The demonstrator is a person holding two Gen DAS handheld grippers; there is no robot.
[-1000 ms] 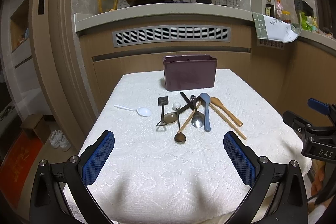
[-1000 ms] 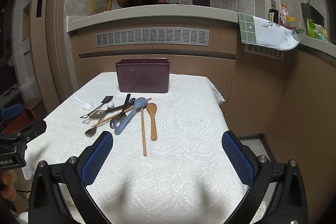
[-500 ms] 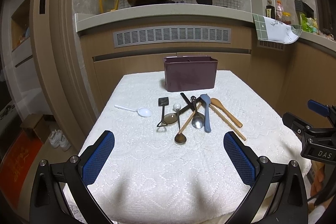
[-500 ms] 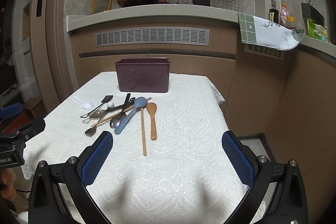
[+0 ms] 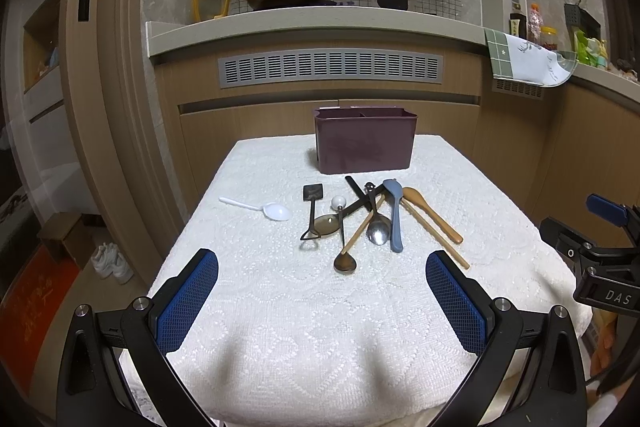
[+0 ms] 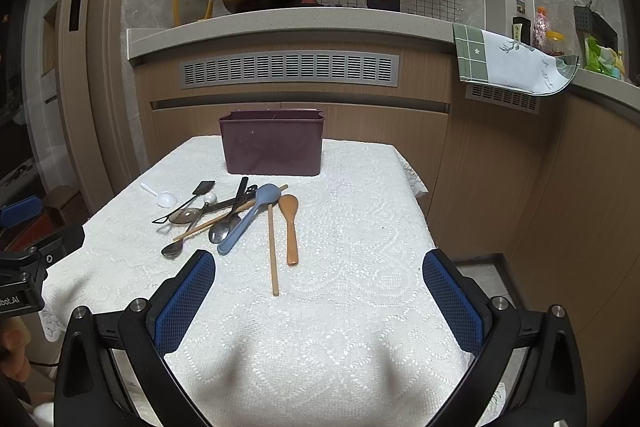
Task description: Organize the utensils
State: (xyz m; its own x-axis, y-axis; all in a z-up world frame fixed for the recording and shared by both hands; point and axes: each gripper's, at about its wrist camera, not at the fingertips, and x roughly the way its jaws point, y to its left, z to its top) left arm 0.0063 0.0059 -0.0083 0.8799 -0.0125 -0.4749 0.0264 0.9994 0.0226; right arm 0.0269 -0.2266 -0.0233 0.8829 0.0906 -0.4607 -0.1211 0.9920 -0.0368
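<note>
utensils [image 5: 360, 219] ahead of left gripper [image 5: 322, 291] | jaws apart, empty

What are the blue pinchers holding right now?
Nothing. The left gripper and the right gripper are both wide open above the white tablecloth. The spoons, like the blue one, lie untouched near the purple utensil holder.

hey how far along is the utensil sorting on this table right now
Nothing looks sorted yet. The dark purple plastic caddy shows no handles above its rim. Nothing is in hand: the left tool and right tool are both open over the white lace tablecloth. The white plastic spoon, blue spoon, wooden spoon and the others lie loose.
</note>
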